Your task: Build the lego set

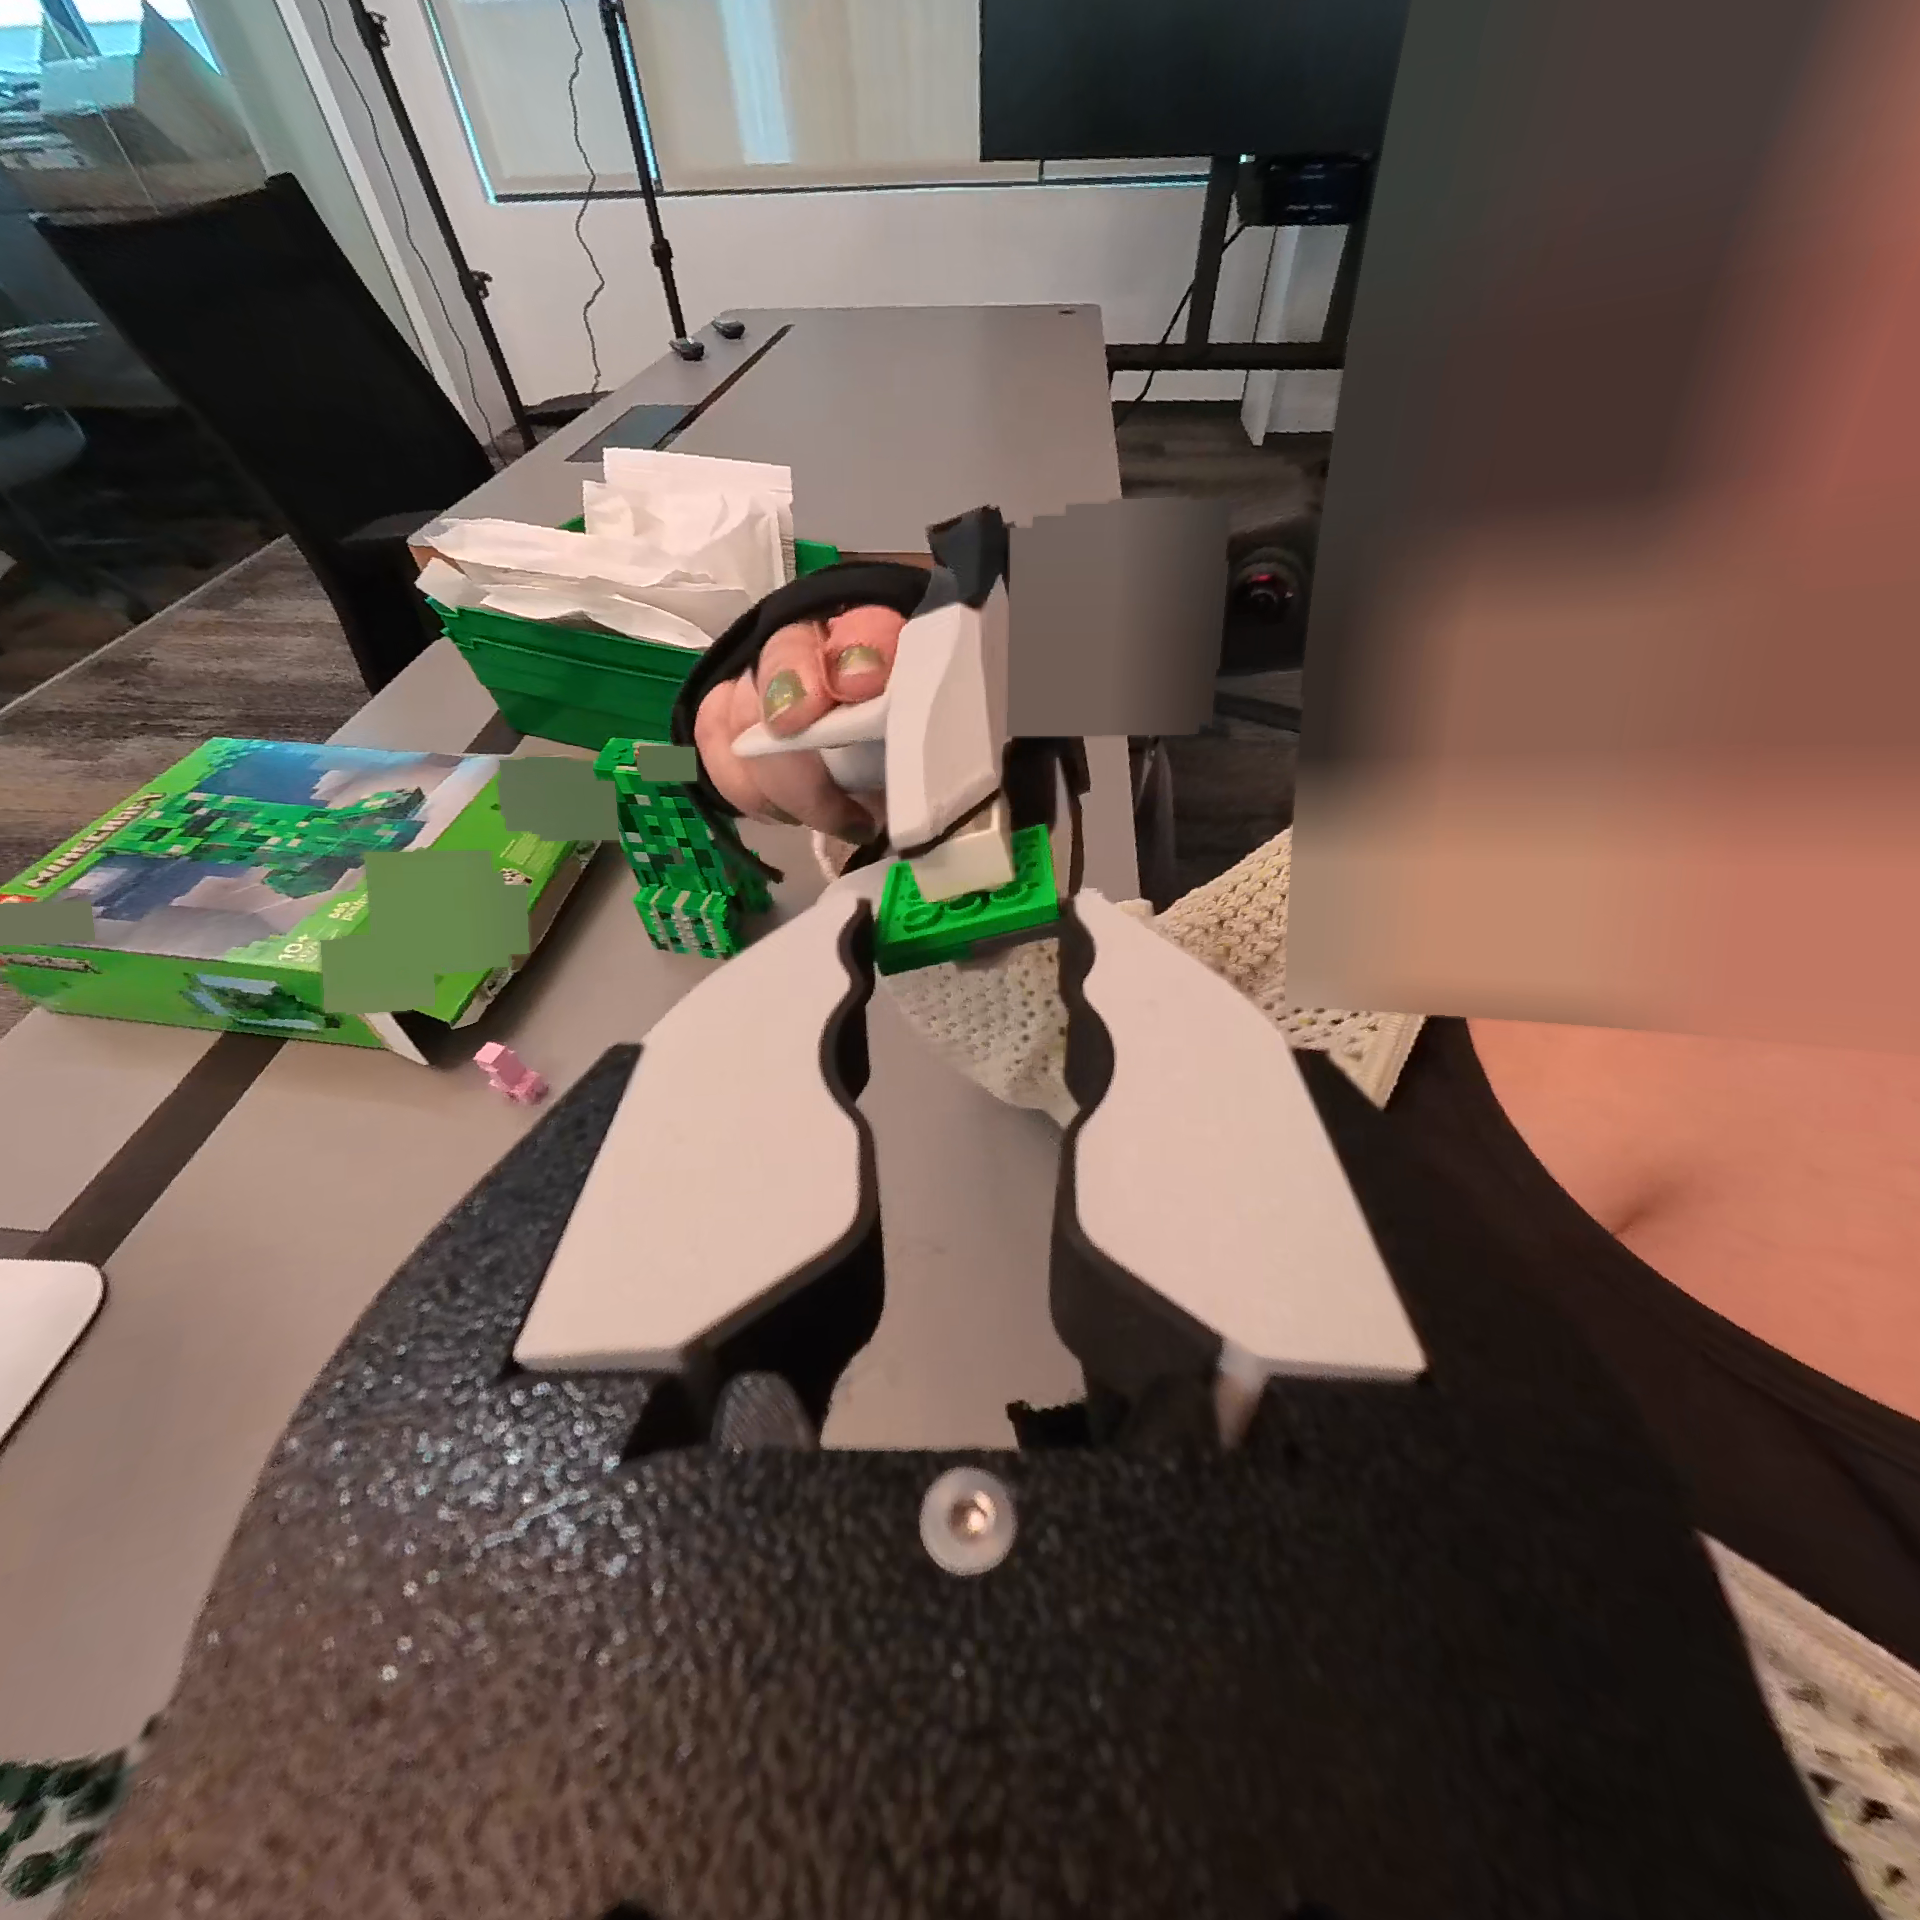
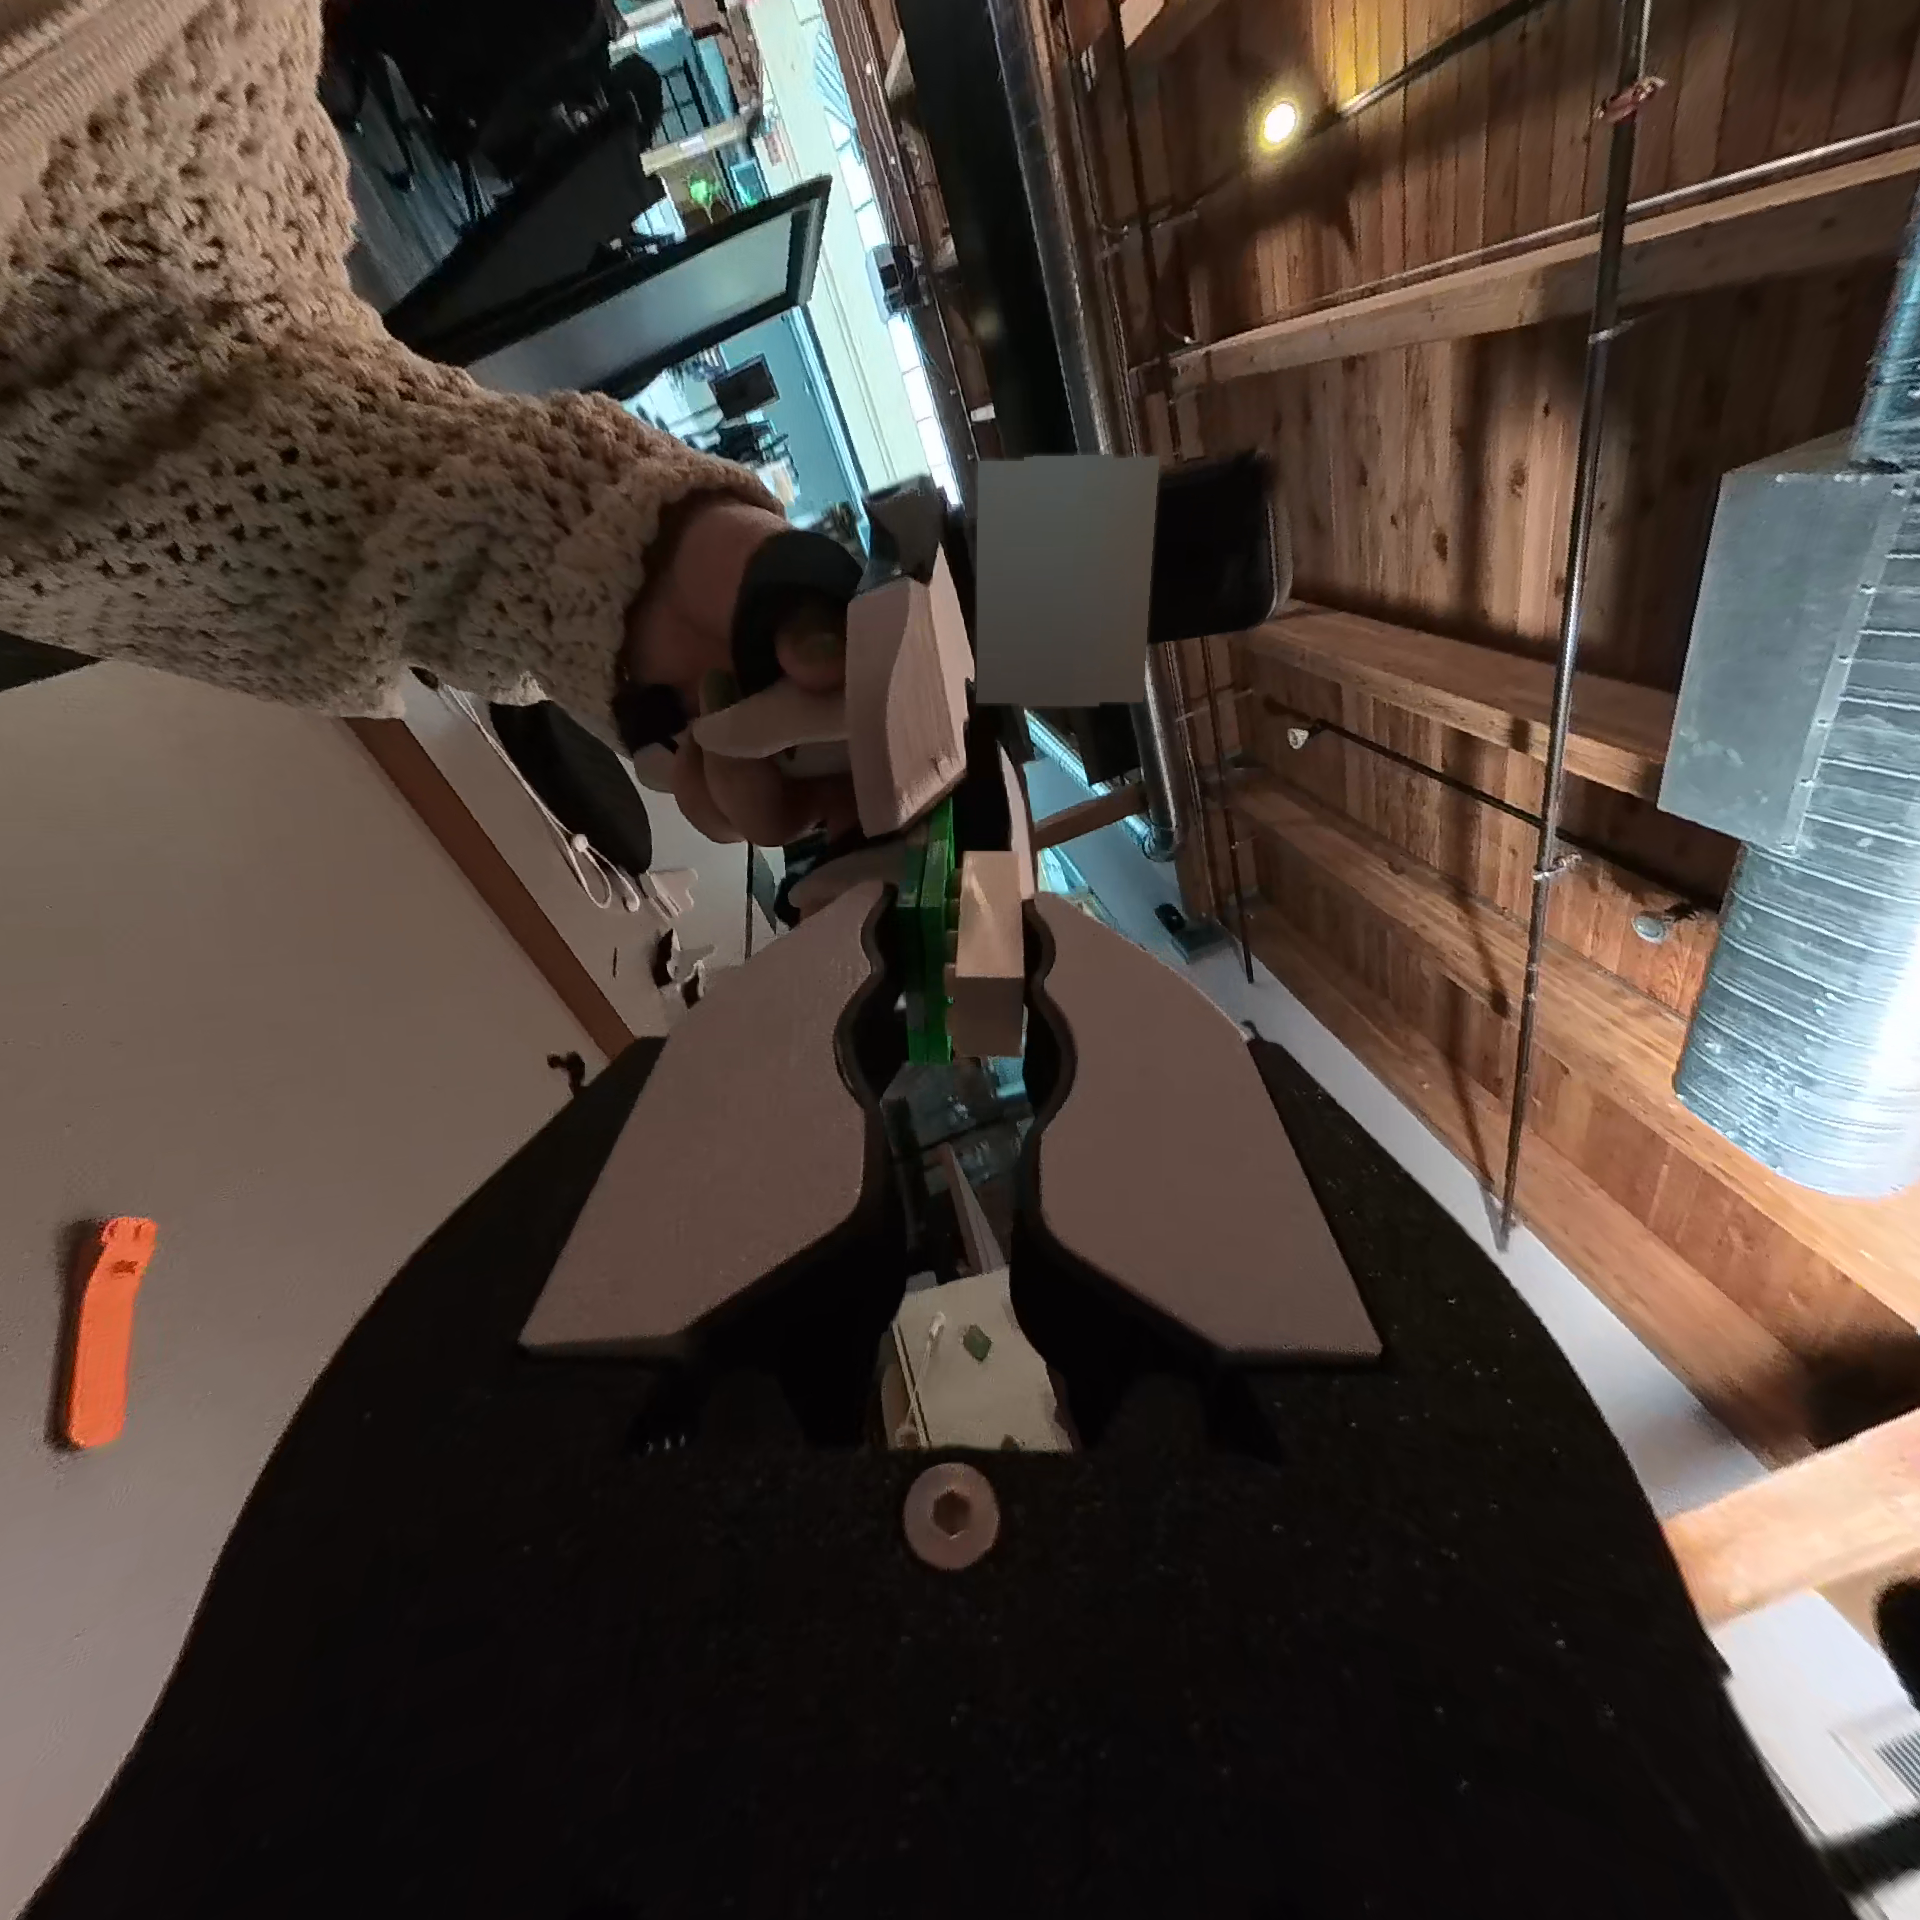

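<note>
A flat green Lego plate [image 1: 925,925] is held in the air between both grippers, above the table edge. My left gripper [image 1: 971,909] has its two tips against the plate's opposite edges and is shut on it. My right gripper [image 1: 977,862] comes down from above, held by a hand, with one white finger pressed on the plate's studded face. In the right wrist view the plate [image 2: 930,977] stands edge-on inside my right gripper [image 2: 961,914]. One left gripper fingertip [image 2: 987,987] sits beside it. A built green creeper figure [image 1: 675,852] stands on the table behind.
The grey table [image 1: 312,1195] carries the green set box [image 1: 260,883], a green bin of white bags [image 1: 623,623] and a small pink piece [image 1: 509,1075]. An orange brick separator [image 2: 104,1330] lies on a pale surface. The person's body is close on the right. The tips of both grippers are at nearly the same place. From either gripper's tips it is about 35 cm to the orange brick separator [image 2: 104,1330].
</note>
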Demonstrator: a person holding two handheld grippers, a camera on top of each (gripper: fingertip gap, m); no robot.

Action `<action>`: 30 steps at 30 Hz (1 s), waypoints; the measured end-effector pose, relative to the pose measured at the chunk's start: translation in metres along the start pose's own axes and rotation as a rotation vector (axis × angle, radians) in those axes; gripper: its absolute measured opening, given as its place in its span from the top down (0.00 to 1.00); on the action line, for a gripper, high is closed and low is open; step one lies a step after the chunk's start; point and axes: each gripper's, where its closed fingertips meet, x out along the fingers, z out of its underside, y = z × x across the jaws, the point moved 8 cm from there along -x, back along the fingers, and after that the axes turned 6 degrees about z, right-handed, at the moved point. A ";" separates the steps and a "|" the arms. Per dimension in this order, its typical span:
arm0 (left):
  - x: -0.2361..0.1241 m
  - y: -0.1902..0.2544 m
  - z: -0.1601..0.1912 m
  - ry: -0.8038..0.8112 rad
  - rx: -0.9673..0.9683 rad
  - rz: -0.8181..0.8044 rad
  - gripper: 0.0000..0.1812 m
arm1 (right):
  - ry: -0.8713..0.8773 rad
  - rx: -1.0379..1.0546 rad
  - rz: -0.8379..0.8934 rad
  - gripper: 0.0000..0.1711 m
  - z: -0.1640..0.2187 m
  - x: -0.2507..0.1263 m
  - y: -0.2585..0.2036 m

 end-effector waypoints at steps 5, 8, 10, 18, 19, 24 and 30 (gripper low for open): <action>-0.002 0.000 0.001 -0.038 0.047 -0.058 0.81 | -0.087 0.008 -0.014 0.89 0.001 0.003 -0.001; -0.004 0.000 0.001 -0.044 0.057 -0.068 0.81 | -0.121 -0.027 -0.006 0.89 -0.001 0.005 -0.001; -0.004 0.000 0.002 -0.042 0.062 -0.060 0.81 | -0.131 -0.049 -0.006 0.89 -0.002 0.005 -0.002; -0.002 -0.002 0.009 0.022 -0.037 0.126 0.81 | 0.000 -0.012 -0.049 0.89 -0.006 0.001 -0.004; -0.001 -0.003 0.009 0.032 -0.051 0.141 0.81 | 0.003 -0.010 -0.050 0.89 -0.006 0.000 -0.004; -0.003 -0.007 0.010 0.053 -0.057 0.119 0.81 | -0.057 -0.016 -0.033 0.89 -0.003 0.002 -0.002; -0.007 -0.006 0.009 -0.012 0.043 -0.085 0.81 | -0.199 -0.083 -0.004 0.88 0.004 0.008 -0.003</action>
